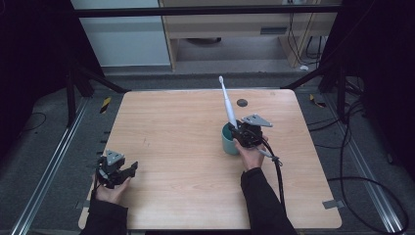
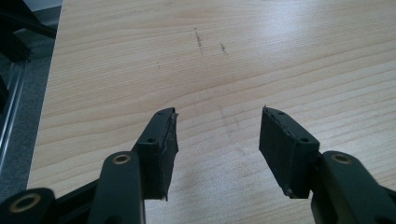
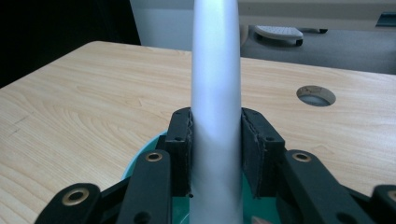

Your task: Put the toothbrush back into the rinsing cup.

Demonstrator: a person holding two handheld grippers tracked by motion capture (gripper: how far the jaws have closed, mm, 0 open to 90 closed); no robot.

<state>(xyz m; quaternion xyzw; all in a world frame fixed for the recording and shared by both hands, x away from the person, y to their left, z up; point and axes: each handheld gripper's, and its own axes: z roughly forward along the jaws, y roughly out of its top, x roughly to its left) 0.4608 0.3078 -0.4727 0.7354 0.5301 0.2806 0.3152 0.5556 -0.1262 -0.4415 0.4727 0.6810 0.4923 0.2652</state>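
While the right gripper [image 1: 238, 131] sits at the teal cup [image 1: 228, 139] near the middle of the table [image 1: 171, 147], the high view shows a white toothbrush [image 1: 227, 105] rising from the cup, leaning back and to the left, head uppermost. The cup looks light and narrow, and the brush stands tall over it. My worry is leverage: any sideways pull from the gripper could tip the cup or drag it across the wood. The left gripper [image 1: 117, 171] rests at the near left corner, well apart from the cup, so nothing steadies the cup.

From the left gripper view, the left gripper [image 2: 218, 126] has its jaws spread wide over bare table with nothing between them. It is too far off to catch a toppling cup.

From the right gripper view, the right gripper [image 3: 215, 128] has its jaws pressed on either side of the toothbrush [image 3: 215, 70], low on the handle, just above the cup [image 3: 142, 161] rim. The handle is smooth and tapers upward, so the grip could slip if the hold loosens. If released while tilted, I judge the brush may fall against the rim and knock the cup over. A hole [image 3: 316, 95] in the table lies beyond, clear of all this.
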